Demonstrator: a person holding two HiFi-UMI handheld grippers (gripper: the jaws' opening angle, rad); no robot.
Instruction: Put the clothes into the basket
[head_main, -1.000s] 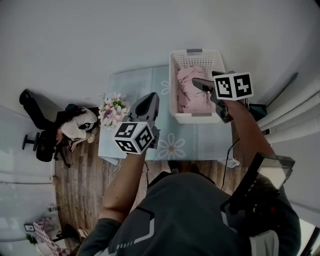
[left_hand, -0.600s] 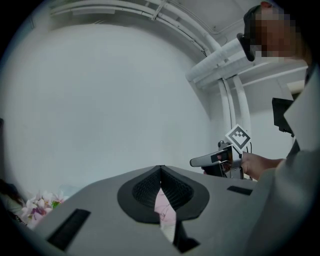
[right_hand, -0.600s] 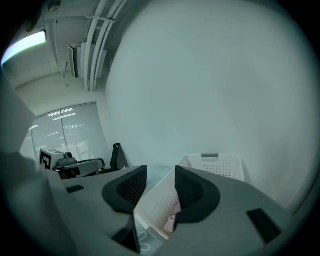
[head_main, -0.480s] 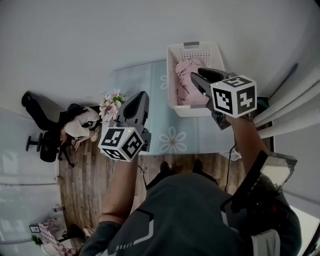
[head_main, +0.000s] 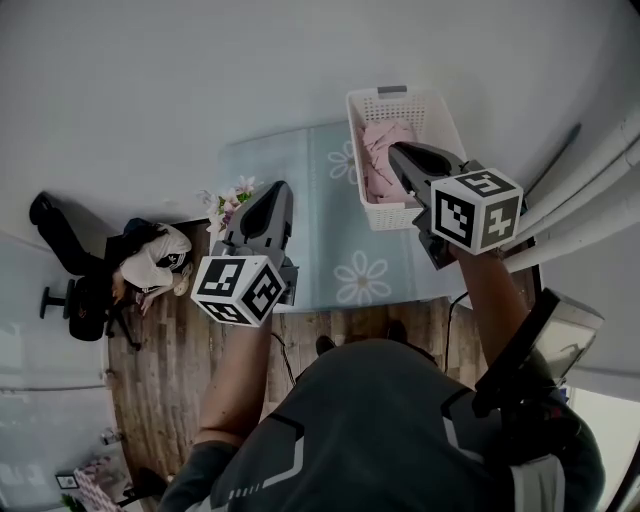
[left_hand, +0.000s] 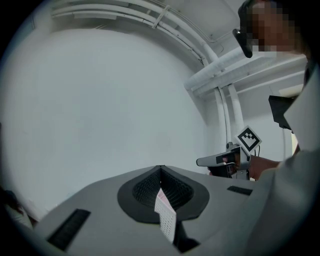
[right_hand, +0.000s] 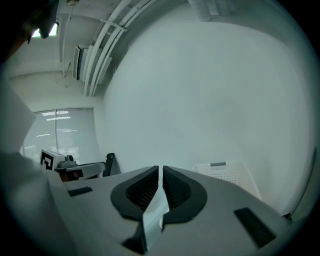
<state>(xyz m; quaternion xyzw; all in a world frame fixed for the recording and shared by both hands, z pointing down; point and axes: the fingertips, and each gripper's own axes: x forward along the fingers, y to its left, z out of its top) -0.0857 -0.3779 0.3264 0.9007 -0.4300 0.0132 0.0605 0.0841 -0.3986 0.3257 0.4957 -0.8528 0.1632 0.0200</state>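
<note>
The white basket (head_main: 405, 98) stands at the far right of the light-blue table (head_main: 300, 200), with pink clothes (head_main: 380, 160) piled inside. My right gripper (head_main: 395, 150) hovers above the basket's near right side; its jaws are closing and there is nothing between them. In the right gripper view the right gripper (right_hand: 160, 169) points at a bare wall, with the basket (right_hand: 225, 172) low on the right. My left gripper (head_main: 278, 186) is held over the table's left part. It is shut and empty, and in its own view the left gripper (left_hand: 160, 169) faces the wall.
A bunch of pink and white flowers (head_main: 232, 200) sits at the table's left edge. A person (head_main: 150, 265) sits on the wooden floor side beside a black chair (head_main: 70, 300). White pipes (head_main: 590, 200) run along the right.
My right gripper has drawn back from the clothes in the basket, risen, and its jaws have closed. The left gripper has drifted slightly left. The view has shifted, so the basket sits farther right.
</note>
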